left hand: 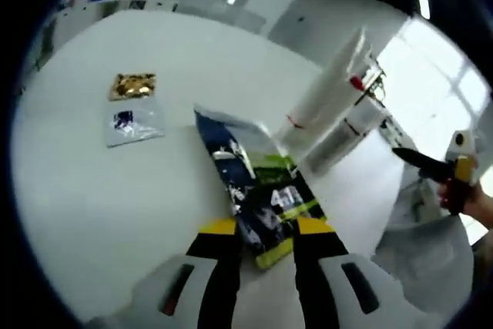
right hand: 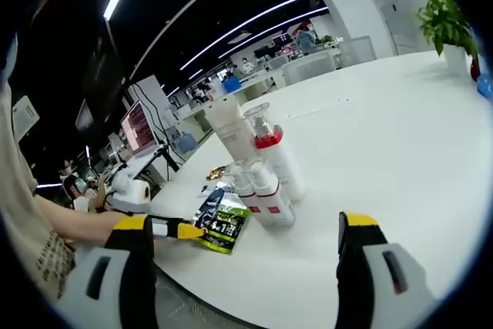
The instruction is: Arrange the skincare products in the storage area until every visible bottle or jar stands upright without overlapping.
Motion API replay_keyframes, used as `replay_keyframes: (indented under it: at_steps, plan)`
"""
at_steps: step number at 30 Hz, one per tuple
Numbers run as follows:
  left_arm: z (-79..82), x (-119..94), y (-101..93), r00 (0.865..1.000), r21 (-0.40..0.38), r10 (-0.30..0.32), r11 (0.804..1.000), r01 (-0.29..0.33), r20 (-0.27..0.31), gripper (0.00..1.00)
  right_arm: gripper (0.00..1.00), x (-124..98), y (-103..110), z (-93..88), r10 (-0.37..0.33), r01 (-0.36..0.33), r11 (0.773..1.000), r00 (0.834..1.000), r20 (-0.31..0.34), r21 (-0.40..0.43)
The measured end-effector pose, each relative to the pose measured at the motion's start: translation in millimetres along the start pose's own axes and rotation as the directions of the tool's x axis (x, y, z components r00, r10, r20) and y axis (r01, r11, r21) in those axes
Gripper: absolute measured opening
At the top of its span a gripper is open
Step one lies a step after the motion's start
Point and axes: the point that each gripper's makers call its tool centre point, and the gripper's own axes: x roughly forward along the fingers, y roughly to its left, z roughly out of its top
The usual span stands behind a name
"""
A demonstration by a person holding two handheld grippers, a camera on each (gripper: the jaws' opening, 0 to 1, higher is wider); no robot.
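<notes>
In the left gripper view my left claw (left hand: 266, 230) rises from the bottom centre, its yellow-tipped jaws clamped on the lower end of a dark blue and green pouch (left hand: 258, 190) that lies on the white worktop (left hand: 115, 198). The pouch's print is too blurred to read. At upper left sit a gold sachet (left hand: 132, 85) and, just below it, a clear sachet (left hand: 134, 123), contents unclear. Right of centre, tilted by the lens, stand a white tube (left hand: 327, 86) and pale bottles (left hand: 350, 125) close together; glare washes out their edges. At the right edge my right claw (left hand: 451, 167) comes in, partly cut off.

In the right gripper view my right claw (right hand: 246, 248) has its jaws wide apart at the bottom, holding nothing. Between them, mid-frame, the tube (right hand: 229, 125), a red-collared pump bottle (right hand: 271, 152) and two smaller bottles (right hand: 258, 194) stand upright, touching or nearly so. Left of them the pouch (right hand: 222, 225) lies flat, the left claw (right hand: 185, 230) gripping it. My sleeve hides the lower left.
</notes>
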Motion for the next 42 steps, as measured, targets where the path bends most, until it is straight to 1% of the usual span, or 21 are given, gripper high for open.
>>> replay_keyframes:
  at_steps: [2, 3, 4, 6, 9, 10, 11, 12, 15, 19, 22, 24, 26, 27, 28, 29, 34, 42]
  plan:
    - [1.8, 0.3, 1.6, 1.000, 0.063, 0.027, 0.998, -0.026, -0.013, 0.33, 1.00, 0.0, -0.4, 0.0, -0.002, 0.002, 1.000, 1.000, 0.000, -0.001]
    - [2.1, 0.2, 1.6, 0.999, 0.074, 0.031, 0.997, -0.030, -0.015, 0.38, 1.00, 0.0, -0.5, 0.0, -0.002, 0.002, 1.000, 1.000, 0.000, -0.001]
    - [2.9, 1.0, 5.1, 0.997, 0.138, 0.066, 0.989, -0.062, -0.030, 0.44, 1.00, 0.0, -0.5, 0.0, -0.002, 0.002, 1.000, 1.000, 0.000, 0.000]
    - [4.5, 2.7, 6.0, 0.995, 0.204, 0.087, 0.976, -0.076, -0.045, 0.49, 1.00, -0.1, -0.8, 0.3, -0.004, 0.004, 1.000, 1.000, 0.001, 0.000]
    - [9.4, 7.1, 1.5, 0.997, 0.248, 0.070, 0.967, -0.057, -0.043, 0.51, 1.00, -0.4, -1.1, 0.9, -0.005, 0.005, 1.000, 1.000, 0.005, 0.000]
    - [11.8, 9.2, -1.1, 0.997, 0.273, 0.063, 0.961, -0.049, -0.043, 0.52, 1.00, -0.6, -1.1, 0.9, -0.005, 0.005, 1.000, 1.000, 0.005, 0.001]
    - [14.2, 10.9, -1.6, 0.997, 0.298, 0.061, 0.953, -0.046, -0.041, 0.52, 1.00, -0.9, -1.4, 1.2, -0.007, 0.007, 1.000, 1.000, 0.007, 0.002]
    - [16.8, 13.4, -3.5, 0.997, 0.340, 0.060, 0.939, -0.043, -0.041, 0.53, 1.00, -1.2, -1.5, 1.4, -0.007, 0.007, 1.000, 1.000, 0.008, 0.003]
    - [21.4, 20.5, -7.5, 0.998, 0.420, 0.049, 0.907, -0.027, -0.043, 0.54, 1.00, -1.6, -1.6, 1.8, -0.009, 0.009, 1.000, 1.000, 0.011, 0.003]
    - [22.2, 27.7, -10.3, 0.998, 0.451, 0.038, 0.893, -0.008, -0.056, 0.54, 1.00, -1.6, -2.2, 2.2, -0.010, 0.010, 1.000, 1.000, 0.014, 0.005]
    - [20.0, 35.3, -5.9, 0.996, 0.504, 0.055, 0.864, -0.010, -0.075, 0.58, 1.00, -2.0, -3.1, 2.7, -0.014, 0.014, 1.000, 1.000, 0.018, 0.010]
    - [15.7, 38.5, -4.3, 0.993, 0.508, 0.059, 0.861, 0.000, -0.099, 0.59, 1.00, -2.1, -3.7, 2.7, -0.015, 0.015, 1.000, 1.000, 0.018, 0.012]
    - [12.0, 41.1, -1.0, 0.992, 0.507, 0.065, 0.862, 0.000, -0.111, 0.59, 1.00, -2.2, -4.0, 2.3, -0.015, 0.015, 1.000, 1.000, 0.017, 0.012]
    - [14.4, 41.2, 0.6, 0.992, 0.529, 0.075, 0.849, -0.012, -0.098, 0.60, 1.00, -2.2, -4.1, 2.1, -0.015, 0.015, 1.000, 1.000, 0.016, 0.013]
    - [14.6, 41.0, -0.9, 0.993, 0.516, 0.066, 0.857, -0.006, -0.099, 0.60, 1.00, -2.1, -4.2, 2.1, -0.015, 0.015, 1.000, 1.000, 0.017, 0.012]
    - [14.8, 40.9, -0.4, 0.993, 0.515, 0.067, 0.857, -0.006, -0.099, 0.60, 1.00, -2.0, -4.3, 2.1, -0.015, 0.015, 1.000, 1.000, 0.017, 0.012]
    - [16.8, 42.5, -0.7, 0.995, 0.514, 0.059, 0.858, -0.007, -0.086, 0.60, 1.00, -1.6, -4.9, 1.2, -0.017, 0.016, 1.000, 1.000, 0.013, 0.013]
    - [17.9, 42.9, -1.5, 0.995, 0.515, 0.059, 0.857, -0.006, -0.086, 0.60, 1.00, -1.5, -5.1, 0.9, -0.017, 0.016, 1.000, 1.000, 0.011, 0.009]
